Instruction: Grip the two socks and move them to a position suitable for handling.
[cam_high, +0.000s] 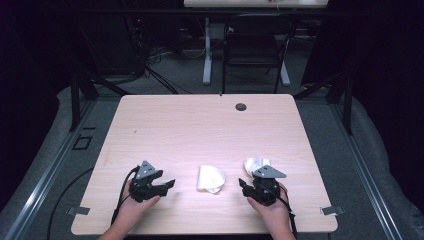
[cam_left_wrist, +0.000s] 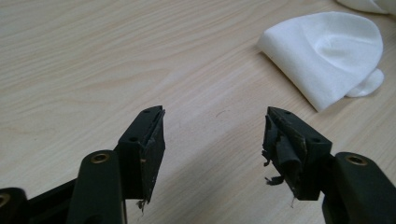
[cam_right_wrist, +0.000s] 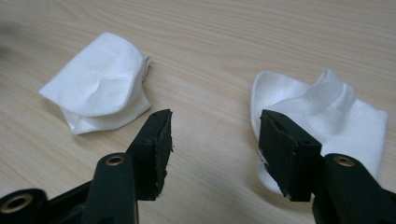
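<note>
Socks — we see the folded sock (cam_high: 210, 179) between both grippers, the second sock (cam_right_wrist: 327, 116) under the right gripper (cam_right_wrist: 215, 140); left gripper (cam_left_wrist: 212, 140) and right gape wide, empty.

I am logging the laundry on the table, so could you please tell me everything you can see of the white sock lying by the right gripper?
The white sock is soft knit fabric with a ribbed cuff, lying flat and slightly crumpled on the wooden table. It rests just beyond the open right gripper, whose one jaw overlaps it in view; contact is unclear. It lies apart from the folded sock.
</note>
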